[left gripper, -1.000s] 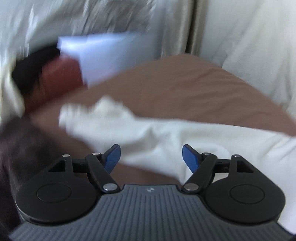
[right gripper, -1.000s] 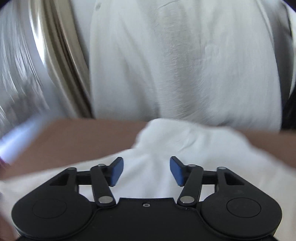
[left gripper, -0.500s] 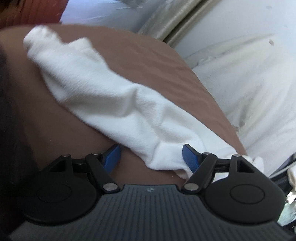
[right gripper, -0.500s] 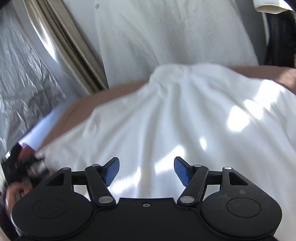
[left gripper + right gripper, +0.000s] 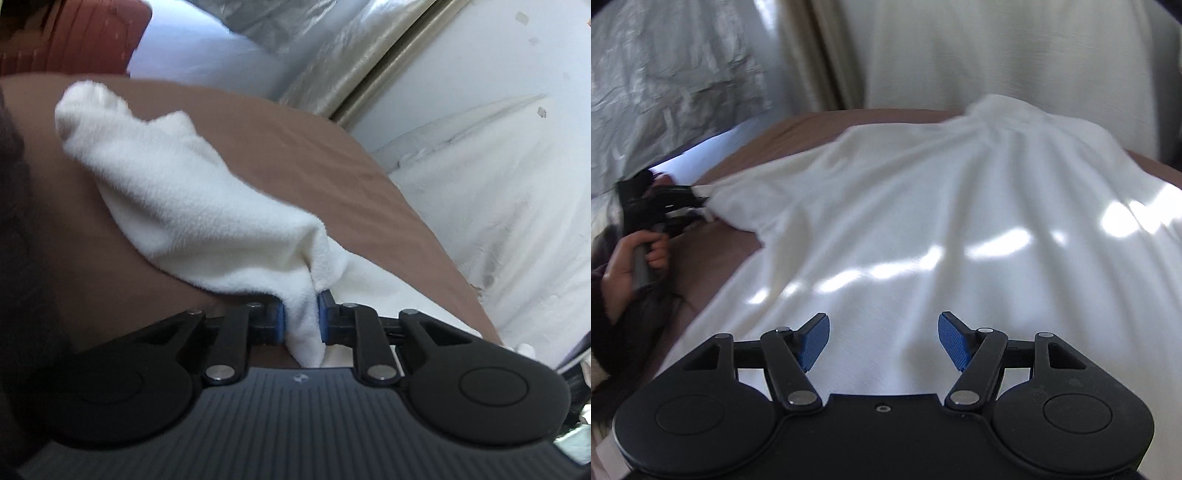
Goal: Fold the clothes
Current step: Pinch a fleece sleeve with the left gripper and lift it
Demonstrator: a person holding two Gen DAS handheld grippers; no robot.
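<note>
The white fleece garment [image 5: 923, 229] lies spread over the brown surface [image 5: 266, 147], its bunched sleeve [image 5: 177, 192] running away from the left claw [image 5: 300, 317] toward the far corner of that surface. The left claw is clamped on a thick fold of the sleeve's near end, the fabric squeezed between both blue pads [image 5: 279, 321]. The right claw [image 5: 883, 341] hovers just above the body of the garment with its jaws apart, holding nothing. In the right wrist view the left claw [image 5: 701, 201] appears at the garment's left edge, gripped by the person's hand [image 5: 631, 266].

Risks, as judged from this arrangement:

- The pinch takes a bulky wad rather than a single edge — a pull could drag the whole sleeve in a lump and fold it crooked across the garment.
- With the right claw unengaged, nothing anchors the body; tension from the left could slide the whole garment along the surface instead of turning the sleeve over.
- Fleece is thick and springy; a folded layer may spring open once released.
- The garment's far edge lies close to the surface's far rim, beside the white drape [image 5: 1015, 51] — a push that way could send cloth over the edge.
</note>
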